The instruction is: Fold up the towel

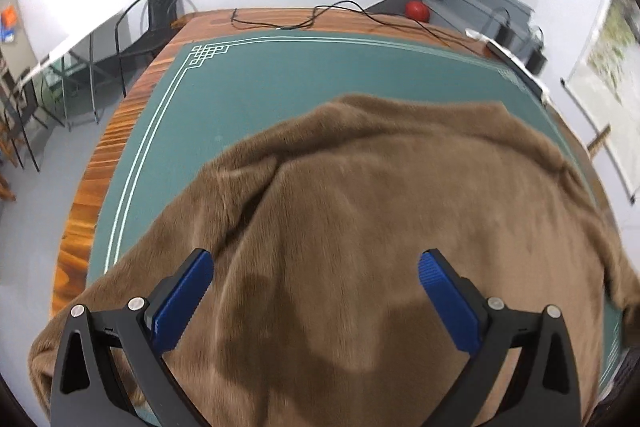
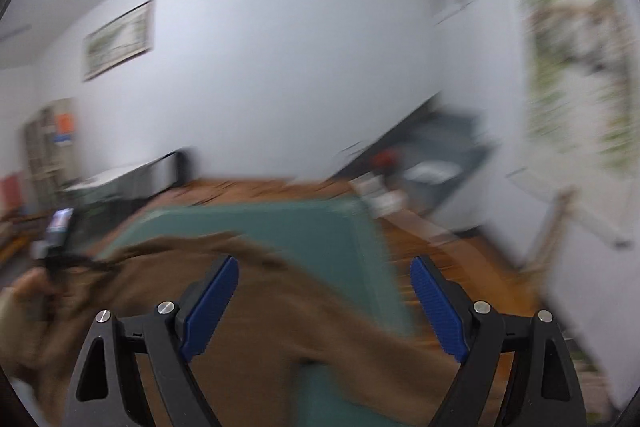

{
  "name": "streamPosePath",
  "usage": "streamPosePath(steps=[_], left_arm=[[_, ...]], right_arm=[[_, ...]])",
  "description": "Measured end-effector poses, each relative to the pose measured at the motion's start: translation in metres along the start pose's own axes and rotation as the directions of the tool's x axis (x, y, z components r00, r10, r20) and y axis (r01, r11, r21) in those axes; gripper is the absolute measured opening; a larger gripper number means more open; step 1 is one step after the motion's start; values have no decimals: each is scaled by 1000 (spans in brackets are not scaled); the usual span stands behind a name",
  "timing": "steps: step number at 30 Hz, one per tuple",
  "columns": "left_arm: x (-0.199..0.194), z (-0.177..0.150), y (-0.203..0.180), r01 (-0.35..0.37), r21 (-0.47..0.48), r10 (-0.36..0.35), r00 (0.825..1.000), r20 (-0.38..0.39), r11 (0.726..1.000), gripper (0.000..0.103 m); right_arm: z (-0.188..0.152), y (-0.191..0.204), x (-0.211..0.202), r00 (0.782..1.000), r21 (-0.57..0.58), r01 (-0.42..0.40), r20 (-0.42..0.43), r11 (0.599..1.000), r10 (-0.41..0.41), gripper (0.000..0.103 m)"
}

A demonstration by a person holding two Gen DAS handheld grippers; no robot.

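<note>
A brown plush towel [image 1: 380, 211] lies spread and rumpled on the green mat [image 1: 248, 87], with soft creases near its left side. My left gripper [image 1: 316, 265] hovers above the towel's near part, open, its blue pads wide apart with nothing between them. In the blurred right wrist view the towel [image 2: 280, 323] lies below my right gripper [image 2: 324, 267], which is open and holds nothing. The towel's near edge is hidden under both grippers.
The mat [image 2: 320, 227] covers a wooden table [image 1: 120, 131]. A black cable [image 1: 320, 17] trails along the table's far edge. A dark chair [image 1: 156, 15] stands far left, a red ball [image 1: 417, 10] at the back. A person's hand [image 2: 24, 291] shows at the left.
</note>
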State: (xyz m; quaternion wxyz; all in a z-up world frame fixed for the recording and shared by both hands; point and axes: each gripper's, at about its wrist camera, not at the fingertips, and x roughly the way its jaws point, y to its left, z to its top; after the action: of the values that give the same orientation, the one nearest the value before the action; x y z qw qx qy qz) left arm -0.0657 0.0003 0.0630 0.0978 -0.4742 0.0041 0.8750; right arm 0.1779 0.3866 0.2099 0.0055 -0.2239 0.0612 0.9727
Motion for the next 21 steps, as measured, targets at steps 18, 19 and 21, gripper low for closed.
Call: streamPosePath(steps=[18,19,21], left_arm=[[109,79,2,-135,24,136,987,-88,991,103],[114,81,2,-128,19,129,988,-90,992,103],[123,85,3,-114,8,114,989,-95,993,103]], right_arm=[[-15,49,320,876,36,-24,-481,999,39,89],[-16,48,328,875,30,-11,-483,999,24,89],[-18,41,342,870,34,7,-493,999,10,89]])
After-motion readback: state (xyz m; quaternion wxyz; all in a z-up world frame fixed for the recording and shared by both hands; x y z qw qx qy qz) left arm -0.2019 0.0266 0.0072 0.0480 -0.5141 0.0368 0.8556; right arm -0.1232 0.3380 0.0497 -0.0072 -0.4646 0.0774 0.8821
